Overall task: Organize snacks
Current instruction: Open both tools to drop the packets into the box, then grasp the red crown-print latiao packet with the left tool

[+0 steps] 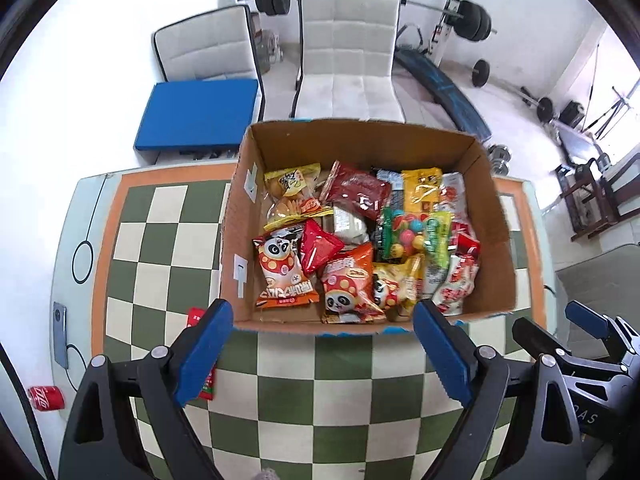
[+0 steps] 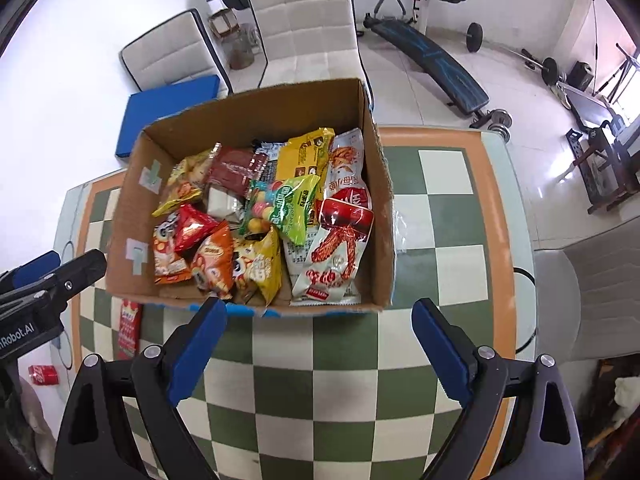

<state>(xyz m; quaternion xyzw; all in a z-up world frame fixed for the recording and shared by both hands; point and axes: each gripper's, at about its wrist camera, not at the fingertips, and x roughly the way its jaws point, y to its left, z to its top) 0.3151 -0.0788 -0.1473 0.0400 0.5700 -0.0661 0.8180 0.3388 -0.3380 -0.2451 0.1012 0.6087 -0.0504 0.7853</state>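
An open cardboard box point(image 1: 496, 216) full of several snack packets point(image 1: 360, 240) stands on the checkered table point(image 1: 320, 400). It also shows in the right wrist view point(image 2: 380, 200) with the packets point(image 2: 264, 216) inside. My left gripper point(image 1: 320, 344) is open and empty, just in front of the box's near wall. My right gripper point(image 2: 316, 344) is open and empty, also in front of the box. A red snack packet point(image 1: 206, 380) lies on the table left of the box, partly behind my left finger; it shows in the right wrist view point(image 2: 130, 328) too.
Two white chairs point(image 1: 348, 52) and a blue cushion point(image 1: 196, 116) stand behind the table, with gym gear beyond. A phone point(image 1: 60, 332) lies at the table's left edge. A red cola can point(image 1: 46, 398) lies on the floor. A clear wrapper point(image 2: 400, 228) lies right of the box.
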